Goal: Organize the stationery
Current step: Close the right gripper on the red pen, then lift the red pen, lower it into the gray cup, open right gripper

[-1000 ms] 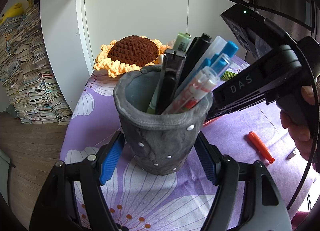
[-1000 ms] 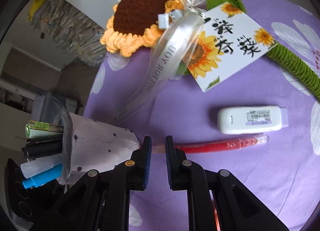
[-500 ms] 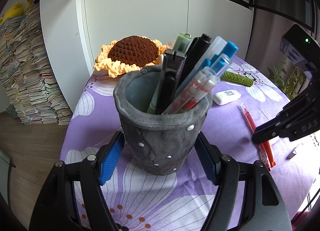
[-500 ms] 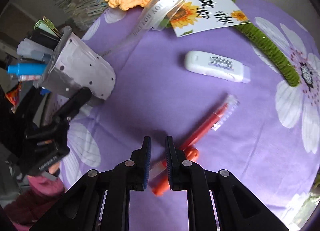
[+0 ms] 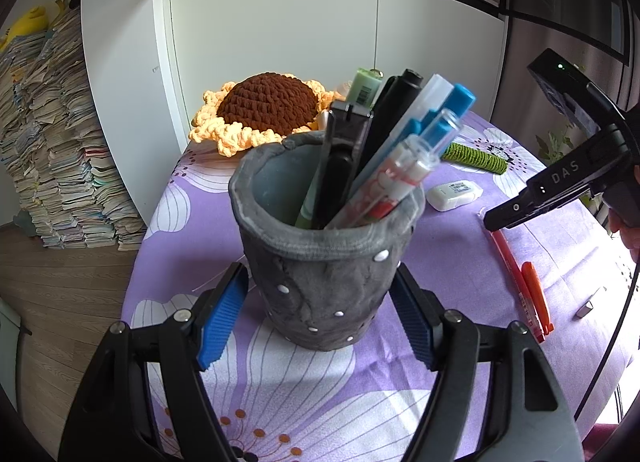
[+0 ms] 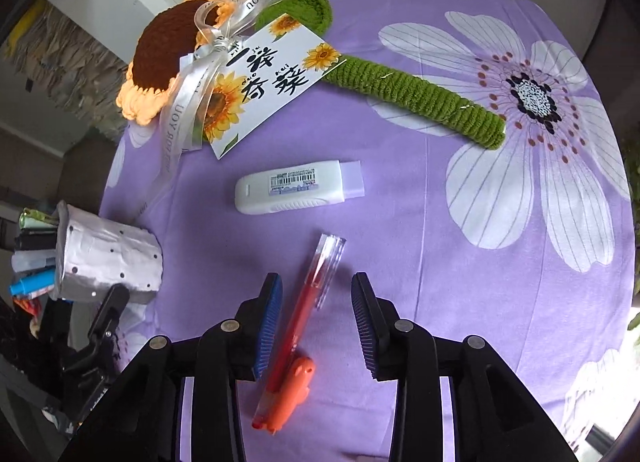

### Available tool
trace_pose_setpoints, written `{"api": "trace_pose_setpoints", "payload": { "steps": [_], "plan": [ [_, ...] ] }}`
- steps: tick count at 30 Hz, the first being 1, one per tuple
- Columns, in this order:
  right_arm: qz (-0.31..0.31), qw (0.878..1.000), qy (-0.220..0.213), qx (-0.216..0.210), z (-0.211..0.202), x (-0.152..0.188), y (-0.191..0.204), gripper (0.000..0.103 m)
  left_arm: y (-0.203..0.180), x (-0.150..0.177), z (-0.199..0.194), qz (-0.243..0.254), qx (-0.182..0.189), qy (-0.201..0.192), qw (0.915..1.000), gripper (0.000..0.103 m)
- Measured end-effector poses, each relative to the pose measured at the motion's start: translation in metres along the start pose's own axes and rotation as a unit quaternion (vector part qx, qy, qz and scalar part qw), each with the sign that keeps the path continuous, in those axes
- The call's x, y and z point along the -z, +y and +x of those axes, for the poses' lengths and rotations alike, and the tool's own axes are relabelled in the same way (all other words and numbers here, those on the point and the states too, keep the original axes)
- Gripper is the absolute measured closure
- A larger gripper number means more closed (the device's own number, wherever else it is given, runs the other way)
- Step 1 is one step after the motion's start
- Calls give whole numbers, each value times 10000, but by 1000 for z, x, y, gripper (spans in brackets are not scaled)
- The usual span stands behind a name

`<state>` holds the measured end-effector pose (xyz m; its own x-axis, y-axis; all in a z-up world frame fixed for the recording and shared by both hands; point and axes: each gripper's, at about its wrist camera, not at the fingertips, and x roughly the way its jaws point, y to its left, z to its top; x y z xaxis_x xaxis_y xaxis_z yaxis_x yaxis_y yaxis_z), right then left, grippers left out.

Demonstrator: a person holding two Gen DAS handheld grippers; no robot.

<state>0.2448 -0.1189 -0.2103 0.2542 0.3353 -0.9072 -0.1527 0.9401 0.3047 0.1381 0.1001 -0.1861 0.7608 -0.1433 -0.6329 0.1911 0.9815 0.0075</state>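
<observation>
Purple cloth (image 6: 400,190) lies bare around the red pen (image 6: 308,294), between the right gripper's (image 6: 316,322) just-opened jaws.

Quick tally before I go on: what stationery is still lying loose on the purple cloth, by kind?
Red pen, lying between the open right gripper pads: 1
Orange marker, beside that pen: 1
White correction tape: 1
Total: 3 loose items.
The pens already standing in the grey cup are not counted; they overlap too much for a sure count.
</observation>
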Motion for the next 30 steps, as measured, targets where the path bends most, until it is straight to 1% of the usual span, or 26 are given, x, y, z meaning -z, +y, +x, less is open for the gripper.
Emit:
{"api": "trace_pose_setpoints", "payload": {
  "steps": [3,5,7,9,10,11,13,15,19,22,25,26,27,30],
  "plan": [
    [-59,9999,23,136,7,-6,7,67,0,0,0,0,2,0,10000,31],
    [-256,9990,-11,353,9,-9,16,67,0,0,0,2,6,1,10000,31],
    [-579,9965,-63,594,11,-8,26,67,-1,1,0,4,9,6,10000,31],
    [-1032,9898,-113,978,12,-3,40,74,-1,1,0,4,10,5,10000,31],
    [-1250,9855,-162,1135,13,0,47,82,-1,1,0,5,7,5,10000,31],
    [-1389,9837,-188,1127,13,2,51,85,0,1,0,4,6,5,10000,31],
    [-1389,9864,-170,862,8,6,50,87,-1,1,0,1,5,4,10000,31],
    [-1352,9877,-412,665,-2,6,52,87,-1,1,0,2,9,6,10000,31],
    [-1361,9863,-902,251,-42,14,53,87,-1,1,0,4,7,5,10000,31],
    [-1510,9799,-1301,14,-77,26,59,87,0,1,0,4,8,11,10000,31],
    [-1615,9721,-1691,-201,-103,29,80,88,0,1,0,4,7,9,10000,31],
    [-1652,9688,-1829,-257,-115,33,82,88,0,1,0,4,7,9,10000,31],
    [-1676,9655,-1968,-308,-118,31,95,88,0,1,0,2,9,11,10000,31],
    [-1712,9526,-2458,-543,-144,36,105,88,0,1,-1,4,8,10,10000,31]
  ]
}}
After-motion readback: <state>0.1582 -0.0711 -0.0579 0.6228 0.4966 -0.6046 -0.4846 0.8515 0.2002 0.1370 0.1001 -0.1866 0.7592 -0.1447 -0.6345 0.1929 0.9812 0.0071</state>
